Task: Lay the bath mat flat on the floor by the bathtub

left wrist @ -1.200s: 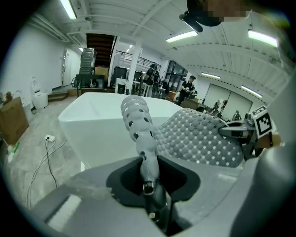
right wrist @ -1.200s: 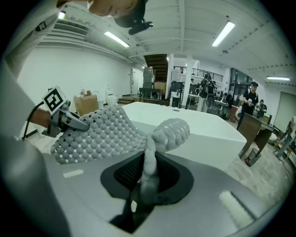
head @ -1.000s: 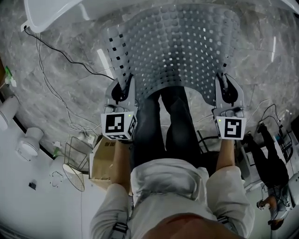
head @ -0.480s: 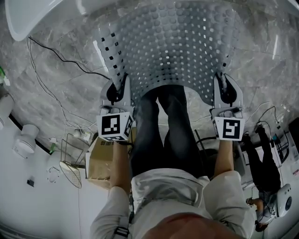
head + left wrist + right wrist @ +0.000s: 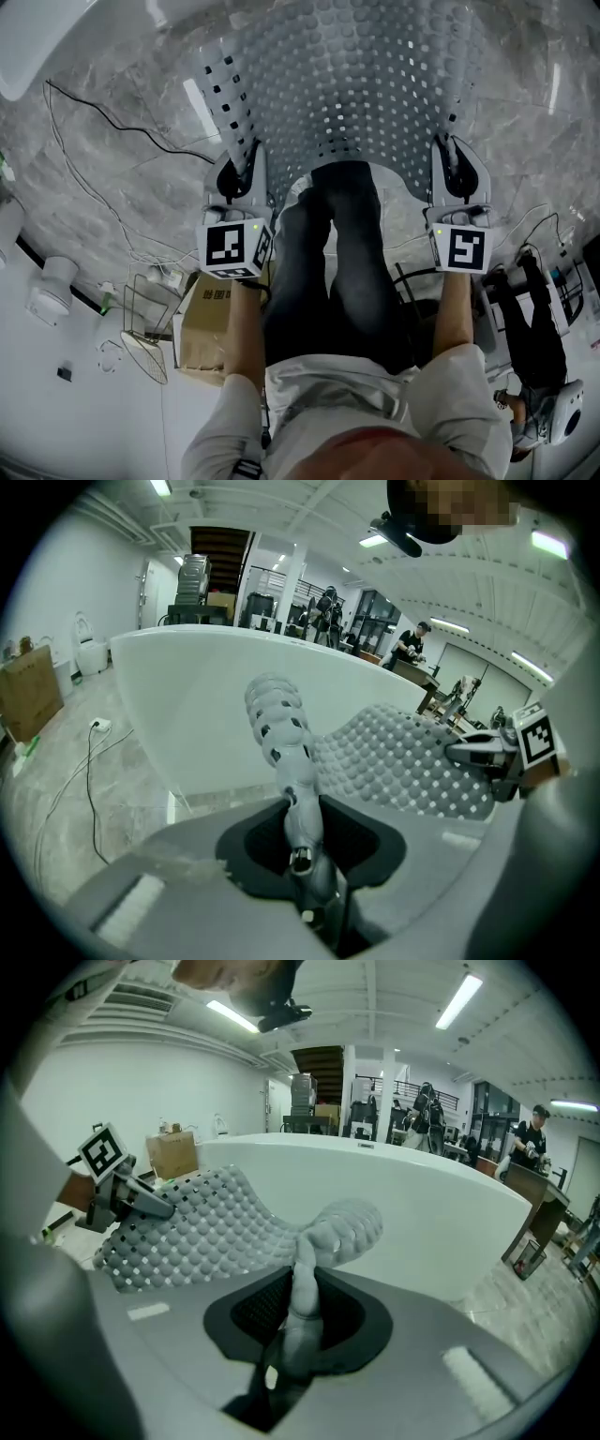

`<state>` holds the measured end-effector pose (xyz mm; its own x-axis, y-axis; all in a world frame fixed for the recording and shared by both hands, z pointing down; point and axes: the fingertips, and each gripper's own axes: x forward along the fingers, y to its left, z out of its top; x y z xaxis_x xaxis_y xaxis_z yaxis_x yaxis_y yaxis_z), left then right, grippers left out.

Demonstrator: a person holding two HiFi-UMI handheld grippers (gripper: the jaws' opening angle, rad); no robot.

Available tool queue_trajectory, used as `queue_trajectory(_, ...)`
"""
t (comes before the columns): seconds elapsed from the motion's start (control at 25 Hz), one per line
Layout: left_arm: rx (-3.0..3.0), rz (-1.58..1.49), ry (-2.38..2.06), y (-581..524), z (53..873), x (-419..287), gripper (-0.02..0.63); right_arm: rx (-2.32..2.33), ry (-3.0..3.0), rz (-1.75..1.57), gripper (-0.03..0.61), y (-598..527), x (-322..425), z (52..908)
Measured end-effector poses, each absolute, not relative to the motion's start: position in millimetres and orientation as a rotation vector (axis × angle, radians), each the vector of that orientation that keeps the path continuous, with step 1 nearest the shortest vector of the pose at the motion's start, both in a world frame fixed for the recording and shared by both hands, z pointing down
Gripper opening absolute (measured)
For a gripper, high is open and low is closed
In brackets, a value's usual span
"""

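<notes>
The grey, perforated, bubble-textured rubber bath mat (image 5: 356, 84) is held up off the marble floor (image 5: 112, 197), its far edge cut off. The left gripper (image 5: 247, 161) and right gripper (image 5: 450, 155) each clamp a near corner. The white bathtub (image 5: 28, 56) rim has slid further out of view than a second ago.

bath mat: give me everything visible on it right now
The bath mat is pale grey, looks like soft rubber, covered in rounded bumps with rows of small square holes. It is not laid flat: the left gripper and right gripper each pinch a near corner, and the sheet sags between them, curving out over the marbled floor toward the white bathtub. Its far edge leaves the head view, so contact there cannot be told.
</notes>
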<state>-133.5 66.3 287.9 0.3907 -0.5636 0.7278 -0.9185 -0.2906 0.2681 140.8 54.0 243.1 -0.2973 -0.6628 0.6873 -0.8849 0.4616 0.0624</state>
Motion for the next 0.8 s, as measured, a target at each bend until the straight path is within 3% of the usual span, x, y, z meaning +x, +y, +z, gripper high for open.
queue_trajectory(0.8,2.030,0.600,-1.321,69.1,383.8,-163.7,0.080,1.318,-2.096,0.291,0.066,50.5,129.9,336.6)
